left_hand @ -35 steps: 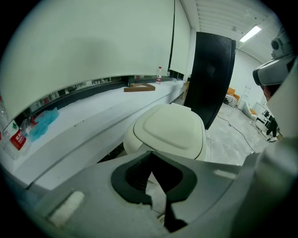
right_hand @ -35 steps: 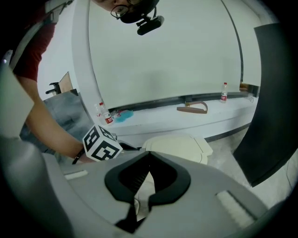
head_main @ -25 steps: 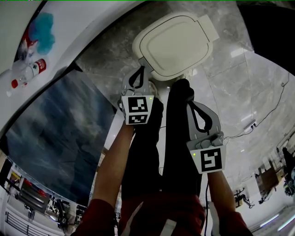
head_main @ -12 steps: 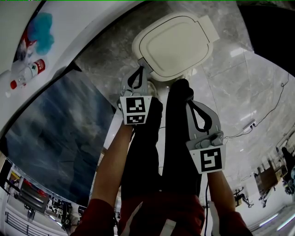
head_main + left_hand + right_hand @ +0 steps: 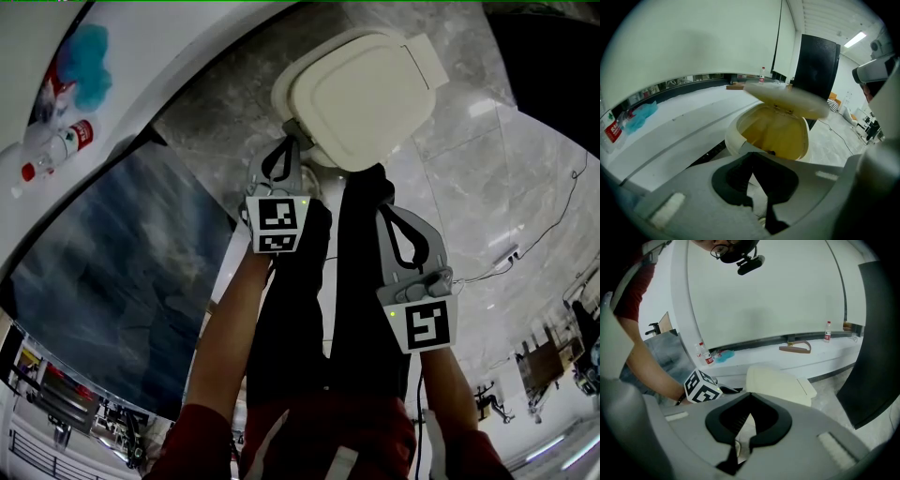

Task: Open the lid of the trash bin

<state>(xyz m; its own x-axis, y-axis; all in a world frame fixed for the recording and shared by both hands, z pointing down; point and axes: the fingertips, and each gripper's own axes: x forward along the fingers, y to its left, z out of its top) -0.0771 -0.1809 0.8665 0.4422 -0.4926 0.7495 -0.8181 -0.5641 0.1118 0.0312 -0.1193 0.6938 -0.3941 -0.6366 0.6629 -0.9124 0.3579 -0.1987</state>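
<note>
My left gripper (image 5: 292,141) sits at the front rim of the cream rounded plastic trash bin (image 5: 733,140), up at 12 o'clock. Its fingers (image 5: 733,180) are pressed together, I'd guess so the tip can poke the release. The flat cream lid (image 5: 366,94) is tilted up, partly open. My right gripper (image 5: 377,187) hangs at 1 o'clock, fingers together on nothing, just out of the way.

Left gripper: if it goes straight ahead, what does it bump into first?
Probably the near rim of the trash bin, which sits just past the tips of the left gripper. The lid is tilted up above that line, so it is likely missed. Depth is hard to judge.
</note>
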